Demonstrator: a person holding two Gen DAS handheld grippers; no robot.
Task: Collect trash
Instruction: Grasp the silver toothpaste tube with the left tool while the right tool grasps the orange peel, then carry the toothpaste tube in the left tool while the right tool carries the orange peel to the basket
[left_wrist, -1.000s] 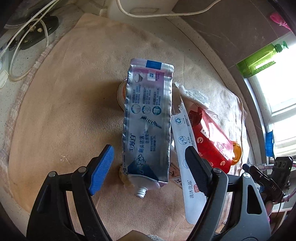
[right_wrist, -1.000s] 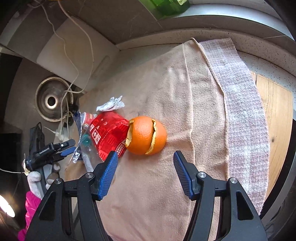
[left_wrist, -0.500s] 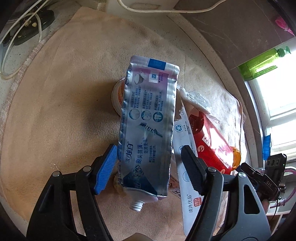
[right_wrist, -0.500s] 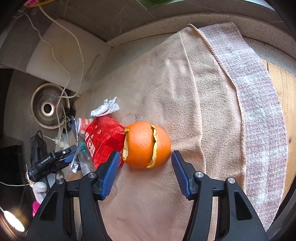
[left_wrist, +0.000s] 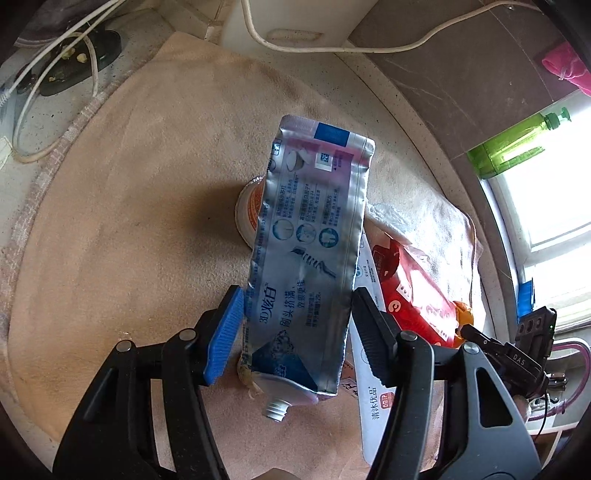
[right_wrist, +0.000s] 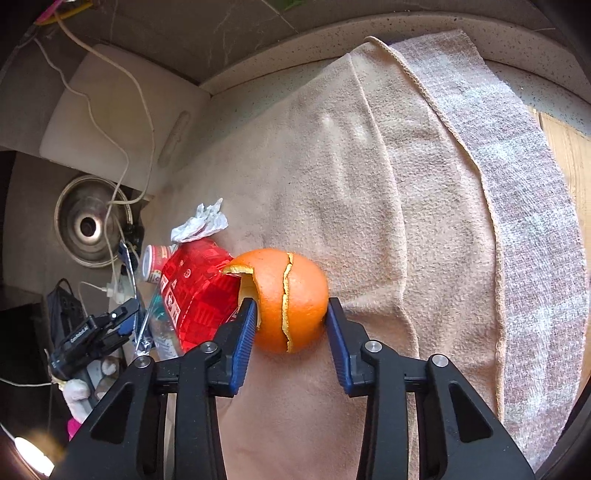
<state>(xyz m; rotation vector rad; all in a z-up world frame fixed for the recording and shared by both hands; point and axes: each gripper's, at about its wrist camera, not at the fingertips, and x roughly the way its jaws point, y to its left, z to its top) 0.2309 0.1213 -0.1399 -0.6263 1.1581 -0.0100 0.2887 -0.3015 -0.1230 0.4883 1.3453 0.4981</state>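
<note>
1. The left gripper (left_wrist: 297, 328) has been closing its jaws around a flattened silver toothpaste tube (left_wrist: 308, 258). Both pads sit at the tube's long edges near its cap end; whether they press cannot be told.
2. The tube runs from its neck at 6 o'clock to its crimped end at 12 o'clock in the left view, lying over a small round tub (left_wrist: 249, 214) on the beige towel (left_wrist: 129, 221).
3. The right gripper (right_wrist: 290, 328) has been closing its jaws and now clamps an orange peel (right_wrist: 284, 299); both blue pads touch the split shell, which rests on the towel (right_wrist: 351, 184).
4. Only the left view shows the tube's printed face, a white sachet (left_wrist: 371, 391) at 5 o'clock of it, and a green bottle (left_wrist: 513, 144) by the window at 2 o'clock.
5. Only the right view shows the whole peel, a steel bowl (right_wrist: 86, 225) at 9 o'clock, a white board (right_wrist: 110, 118) at 10 o'clock and the towel's grey underside (right_wrist: 517, 166) folded over at 2 o'clock.
6. Both views show the red packet (left_wrist: 413, 295) (right_wrist: 199, 284). In the right view it lies just beside the peel at 9 o'clock, with crumpled wrap (right_wrist: 201, 225) above it.
7. In the left view the packet and the right gripper hide nearly all of the peel (left_wrist: 463, 317).
8. White cables (left_wrist: 332, 40) trail over the counter at 12 o'clock.
</note>
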